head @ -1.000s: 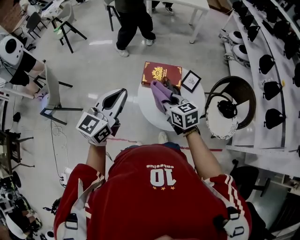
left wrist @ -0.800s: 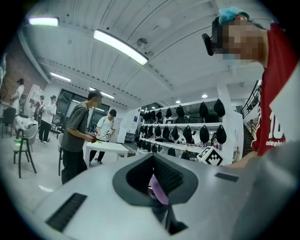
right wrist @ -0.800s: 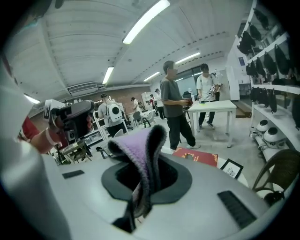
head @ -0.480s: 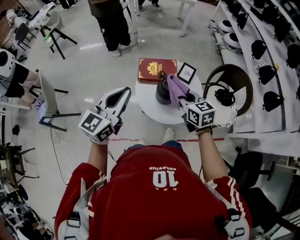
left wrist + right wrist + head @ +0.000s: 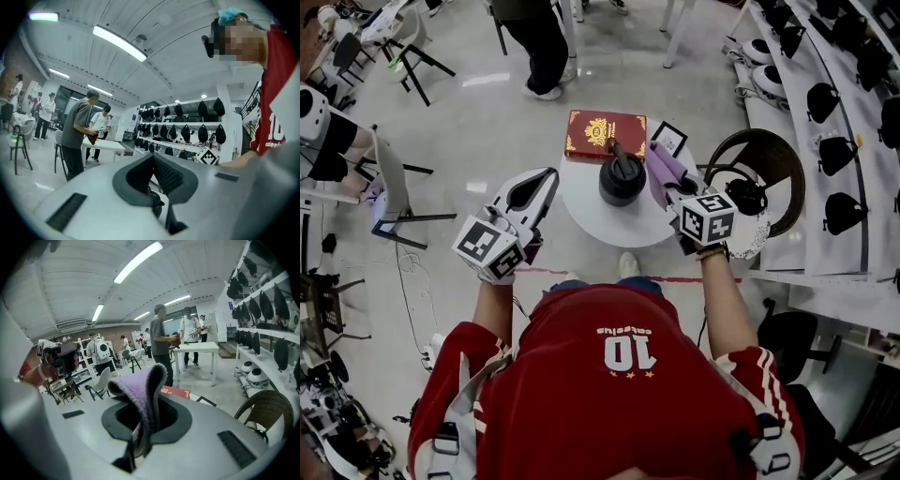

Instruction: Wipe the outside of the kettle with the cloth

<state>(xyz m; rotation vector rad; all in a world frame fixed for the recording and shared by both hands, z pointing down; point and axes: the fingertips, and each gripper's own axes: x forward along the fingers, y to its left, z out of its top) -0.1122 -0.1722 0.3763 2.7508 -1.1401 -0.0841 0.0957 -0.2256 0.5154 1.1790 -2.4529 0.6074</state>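
- My left claw (image 5: 541,184) is clenched with nothing between its jaws, and hangs over the floor just off the left edge of the round white tabletop (image 5: 581,208).
- My right claw (image 5: 679,192) is clamped on the purple cloth (image 5: 663,172), over the right edge of the tabletop; the cloth folds up and over out of the jaws.
- The black kettle (image 5: 622,178) stands upright toward the far edge of the tabletop, between the two claws. The cloth is just to its right; I cannot tell whether they touch.
- A red book (image 5: 605,136) overhangs the far edge, with a small black frame (image 5: 669,139) to its right.
- Beyond, a person (image 5: 539,42) stands on the floor.
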